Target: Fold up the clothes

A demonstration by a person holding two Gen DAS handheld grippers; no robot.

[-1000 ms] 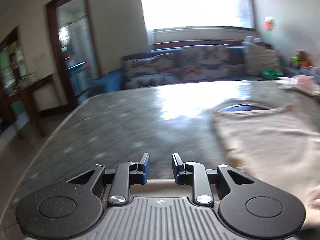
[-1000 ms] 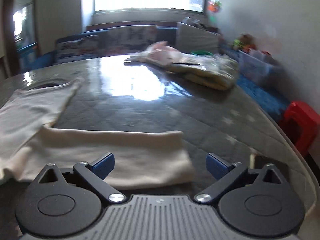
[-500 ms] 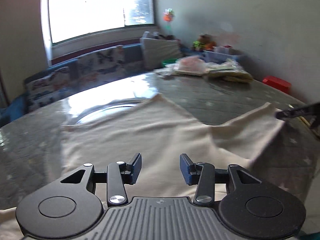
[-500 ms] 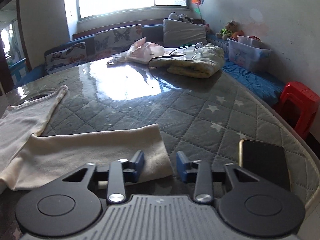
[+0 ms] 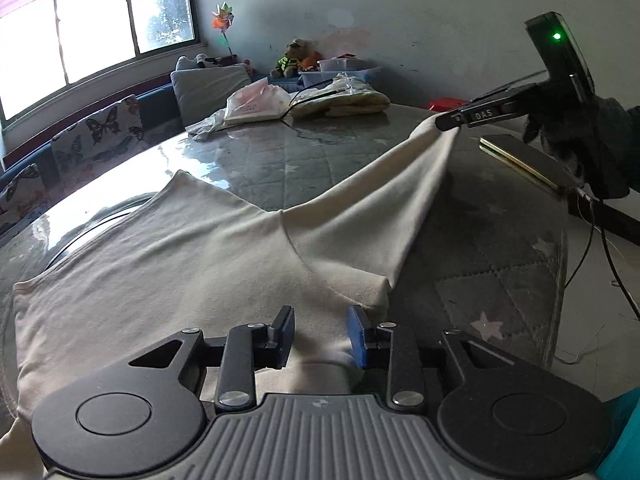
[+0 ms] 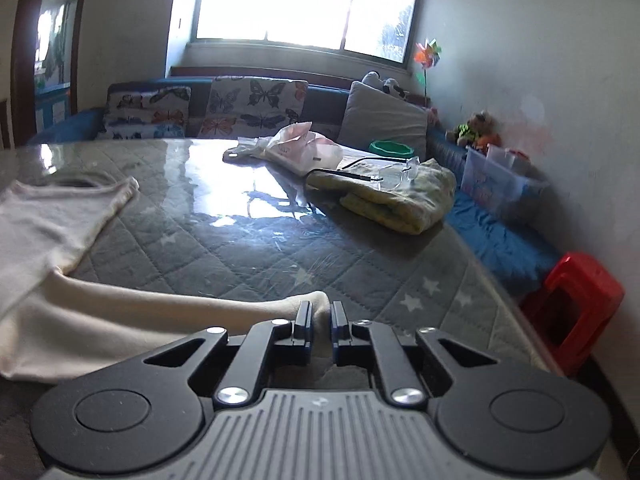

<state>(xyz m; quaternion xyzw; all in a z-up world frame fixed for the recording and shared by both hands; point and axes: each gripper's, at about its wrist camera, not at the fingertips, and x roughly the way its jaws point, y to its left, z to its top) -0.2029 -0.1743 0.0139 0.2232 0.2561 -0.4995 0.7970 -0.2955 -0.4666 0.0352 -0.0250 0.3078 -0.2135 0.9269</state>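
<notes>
A cream long-sleeved shirt (image 5: 172, 276) lies flat on the grey quilted table (image 5: 312, 160). My left gripper (image 5: 320, 336) is open, its fingers just above the shirt's lower right side near the armpit. My right gripper (image 6: 320, 318) is shut on the end of the shirt's sleeve (image 6: 160, 316). In the left wrist view the right gripper (image 5: 448, 123) holds that sleeve end lifted off the table, with the sleeve (image 5: 380, 200) stretched up to it. The shirt's body (image 6: 44, 224) lies at the left of the right wrist view.
A dark phone (image 5: 524, 160) lies near the table's right edge. A folded yellow-green garment (image 6: 396, 196) and a pink-white plastic bag (image 6: 304, 148) sit at the far side. A sofa with butterfly cushions (image 6: 256, 108) is behind. A red stool (image 6: 572, 300) stands right of the table.
My right gripper closed on the sleeve end and lifted it off the table. My left gripper swung right over the shirt and came closer to it, still open.
</notes>
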